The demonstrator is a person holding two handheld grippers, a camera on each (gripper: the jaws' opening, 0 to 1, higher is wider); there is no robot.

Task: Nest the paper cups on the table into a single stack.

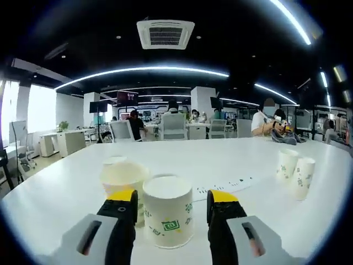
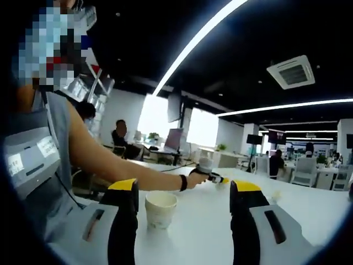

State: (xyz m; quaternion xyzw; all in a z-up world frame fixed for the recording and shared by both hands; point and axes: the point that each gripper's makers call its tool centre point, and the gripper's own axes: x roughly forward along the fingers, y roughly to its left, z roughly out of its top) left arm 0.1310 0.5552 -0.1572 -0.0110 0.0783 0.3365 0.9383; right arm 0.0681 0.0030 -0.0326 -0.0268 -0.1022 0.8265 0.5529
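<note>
Left gripper view, tool: the left tool (image 1: 171, 208) stood wide open, its yellow-tipped jaws either side of a paper cup and clear of its walls; nothing gripped.
Left gripper view, nearest cup: an upright white cup with green print (image 1: 167, 216) stood on the white desk (image 1: 231, 160), between the jaws.
Left gripper view, neighbours: a second cup (image 1: 124, 180) stood just behind and to the left of it, partly hidden by the left jaw; a third rim (image 1: 114, 160) showed behind that one. Whether these touched could not be told.
Left gripper view, far cups: a pair of printed cups (image 1: 295, 174) stood close together, well apart to the right on the desk.
Right gripper view, tool: the right tool (image 2: 179, 190) was also wide open and empty.
Right gripper view, cup: one upright cup (image 2: 160, 209) stood on the desk ahead, between the jaws but beyond their tips.
Right gripper view, person: an outstretched arm crossed the desk, its hand (image 2: 199, 178) around a dark grip.
Step in hand, judged: the start of a pick-up; no cup appeared lifted, and none looked clearly nested.
Next move, judged: close the left jaws gently on the near cup without crushing it, lift it straight, then lower it centred into a neighbour.
</note>
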